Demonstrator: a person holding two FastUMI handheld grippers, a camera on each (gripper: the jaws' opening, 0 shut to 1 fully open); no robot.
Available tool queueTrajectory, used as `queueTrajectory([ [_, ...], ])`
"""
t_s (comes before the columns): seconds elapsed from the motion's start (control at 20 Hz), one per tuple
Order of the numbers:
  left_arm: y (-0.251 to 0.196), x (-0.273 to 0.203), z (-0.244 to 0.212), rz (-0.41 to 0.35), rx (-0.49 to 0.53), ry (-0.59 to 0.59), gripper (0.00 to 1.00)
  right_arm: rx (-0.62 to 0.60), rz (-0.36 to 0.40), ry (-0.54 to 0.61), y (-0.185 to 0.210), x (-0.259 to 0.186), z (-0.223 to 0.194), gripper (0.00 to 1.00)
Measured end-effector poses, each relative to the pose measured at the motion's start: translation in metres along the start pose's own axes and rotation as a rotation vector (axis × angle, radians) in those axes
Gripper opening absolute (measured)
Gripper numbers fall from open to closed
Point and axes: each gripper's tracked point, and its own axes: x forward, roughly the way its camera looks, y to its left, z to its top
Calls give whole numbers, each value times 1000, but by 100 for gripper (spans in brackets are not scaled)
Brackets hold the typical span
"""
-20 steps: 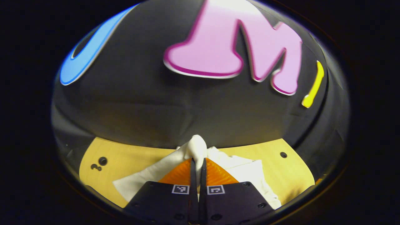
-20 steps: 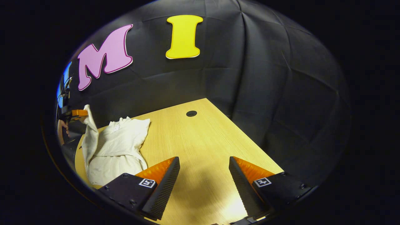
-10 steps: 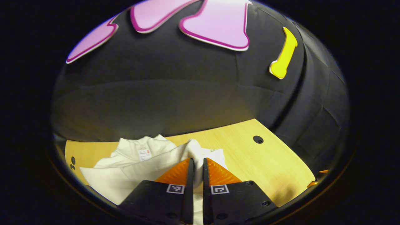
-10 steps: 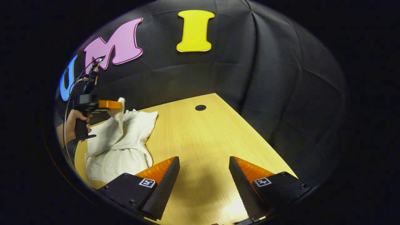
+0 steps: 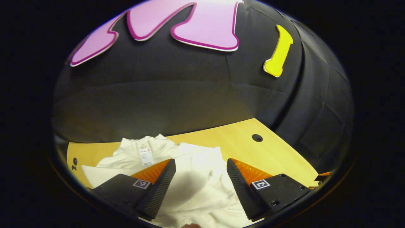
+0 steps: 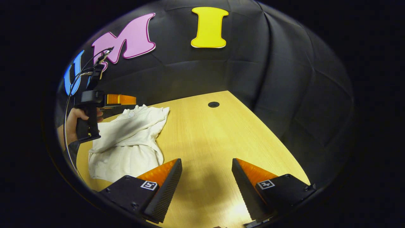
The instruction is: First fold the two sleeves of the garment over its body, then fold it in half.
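1. On the counter [image 6: 205, 136], toward its left side in the right gripper view, lies the white garment [image 6: 126, 142], bunched, with both sleeves lying across the body.
2. Left gripper [image 5: 199, 177]: jaws wide, empty, hovering over the garment [image 5: 196, 186], with the cloth lying between and below the fingers and no contact visible.
3. Right gripper [image 6: 207, 180]: jaws wide, empty, over bare counter, well apart from the garment.
4. Left gripper [image 6: 121, 99] in the right gripper view sits above the collar end, held by a hand [image 6: 71, 126].
5. Step, as a judgement: sleeve folds look done; the half fold is not yet begun.
6. Next move likely calls for both grippers to pinch one end of the garment at its two corners and carry it over to the opposite end; the right gripper must first travel across.
7. Orientation: collar and neck tag [image 5: 146, 156] point toward the back wall, hem toward the person; the long axis runs front to back along the counter.
8. Edges are uneven, so the fold may come out skewed.
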Motion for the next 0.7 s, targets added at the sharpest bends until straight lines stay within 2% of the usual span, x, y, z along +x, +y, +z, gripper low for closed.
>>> queueTrajectory([
  [0.4, 102, -105, -66, 201, -140, 13, 99, -38, 107, 41, 56, 10, -14, 98],
  [0.7, 172, -192, -174, 367, -256, 136, 98, -70, 180, 125, 107, 26, -46, 99],
])
